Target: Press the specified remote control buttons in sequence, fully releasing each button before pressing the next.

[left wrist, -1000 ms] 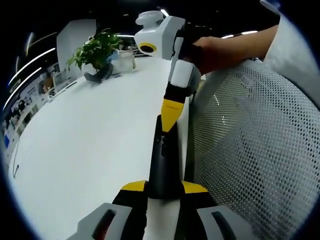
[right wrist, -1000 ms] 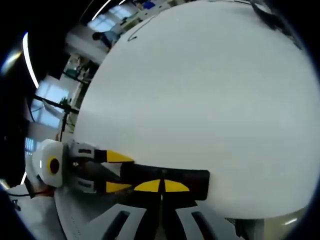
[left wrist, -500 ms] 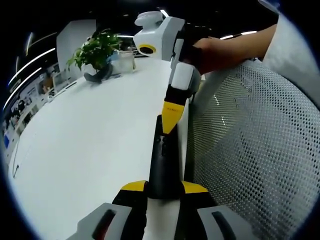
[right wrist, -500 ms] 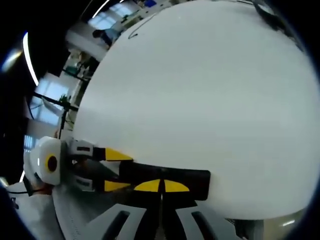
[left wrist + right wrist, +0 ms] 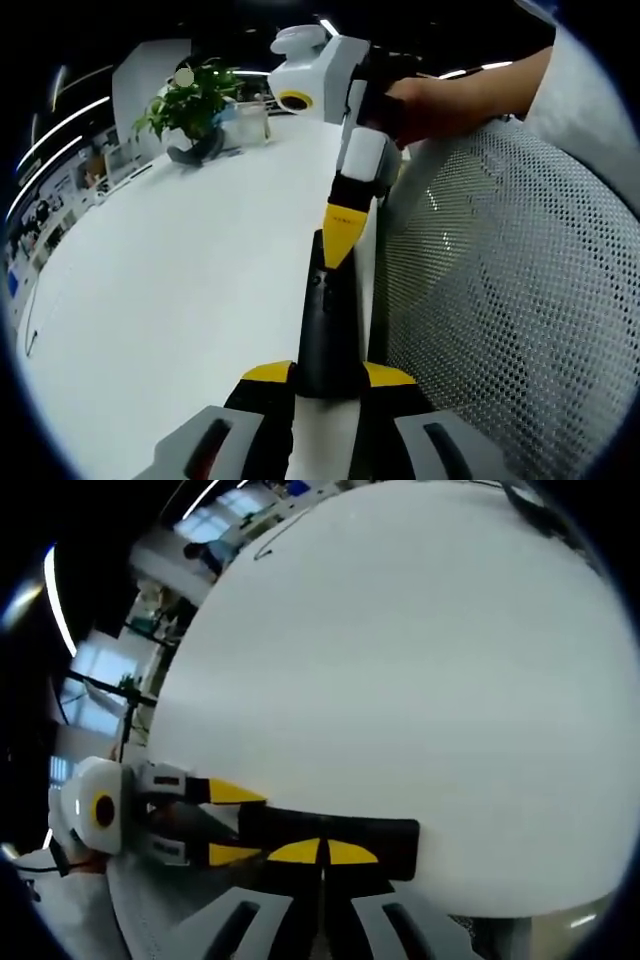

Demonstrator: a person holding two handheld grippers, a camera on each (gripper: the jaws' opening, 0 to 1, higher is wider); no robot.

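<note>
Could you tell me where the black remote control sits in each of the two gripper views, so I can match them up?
Left gripper view: the remote control runs up the lower centre, its near end between the left gripper jaws.
Right gripper view: the remote control lies across the bottom, at the white table's near edge.
Shared landmark: the white table.

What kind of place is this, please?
Probably an office: a large white table, a potted plant at its far end, a mesh chair back beside it, and long ceiling lights.
</note>
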